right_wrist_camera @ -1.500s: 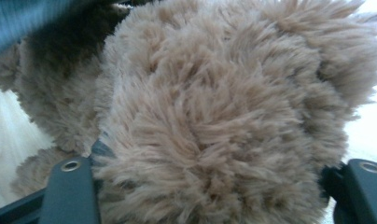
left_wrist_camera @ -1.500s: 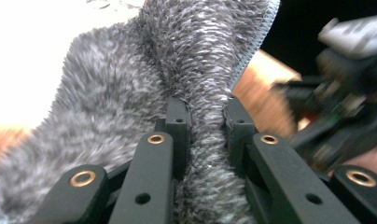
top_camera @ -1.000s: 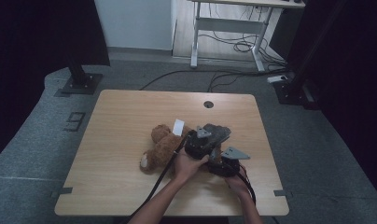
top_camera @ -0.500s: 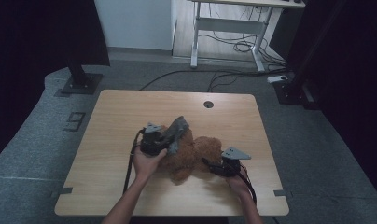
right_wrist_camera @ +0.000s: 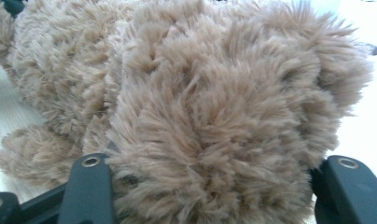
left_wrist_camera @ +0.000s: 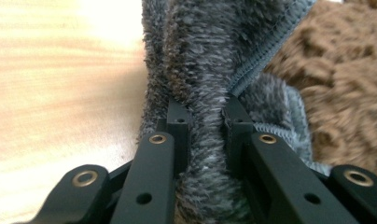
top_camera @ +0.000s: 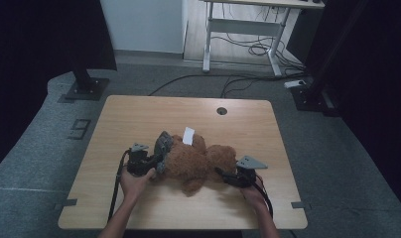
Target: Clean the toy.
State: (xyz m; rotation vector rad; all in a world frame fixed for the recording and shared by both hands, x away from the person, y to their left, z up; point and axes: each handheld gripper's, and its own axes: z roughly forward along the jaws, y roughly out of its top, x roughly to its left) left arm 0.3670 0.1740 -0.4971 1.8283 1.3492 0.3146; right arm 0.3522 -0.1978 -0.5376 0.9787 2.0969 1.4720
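Where claws meet teddy bear [top_camera: 201, 161]: white tag [top_camera: 188, 135] behind.

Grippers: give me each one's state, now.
Left gripper: shut on the grey cloth.
Right gripper: jaws either side of the teddy bear; grip cannot be told.

Teddy bear [top_camera: 201, 161] lay across the table [top_camera: 139, 119], mid-front. Cloth [top_camera: 163, 147] sat at its left end, touching it, pinched in the left gripper [top_camera: 159, 157]. Right gripper [top_camera: 223, 174] was at the bear's right end, jaws either side of it. Tag [top_camera: 188, 136] lay on the bear's far side
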